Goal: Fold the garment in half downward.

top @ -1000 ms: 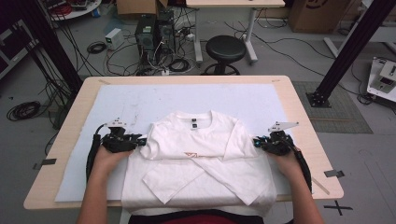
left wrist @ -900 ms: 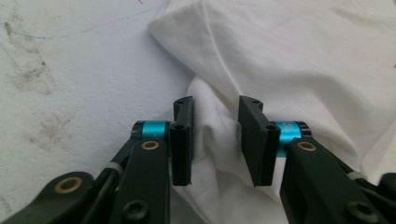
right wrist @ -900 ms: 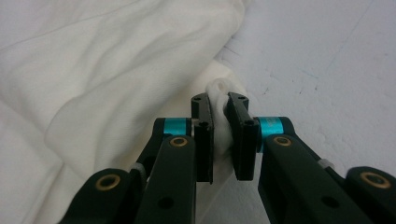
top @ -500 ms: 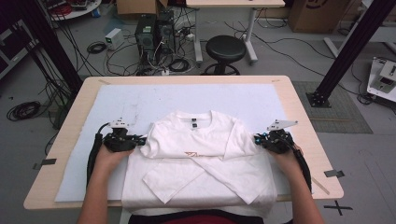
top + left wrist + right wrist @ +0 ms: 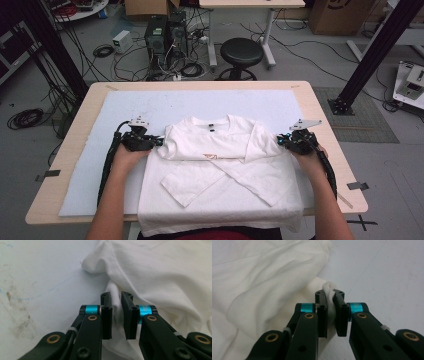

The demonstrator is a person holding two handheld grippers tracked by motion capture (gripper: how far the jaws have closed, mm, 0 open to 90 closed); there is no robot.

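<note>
With both sleeves crossed, pinching T-shirt (image 5: 220,150) shoulders: left tongs (image 5: 116,305) and right tongs (image 5: 329,307) clamped on cloth; next, folding collar toward hem.

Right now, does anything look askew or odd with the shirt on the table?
The white cotton T-shirt hangs over the near edge of the wooden table, its sleeves folded crosswise. Left gripper and right gripper each pinch a bunched shoulder edge.

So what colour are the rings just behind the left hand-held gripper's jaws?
Bright turquoise rings, clearest in the left gripper view.
</note>
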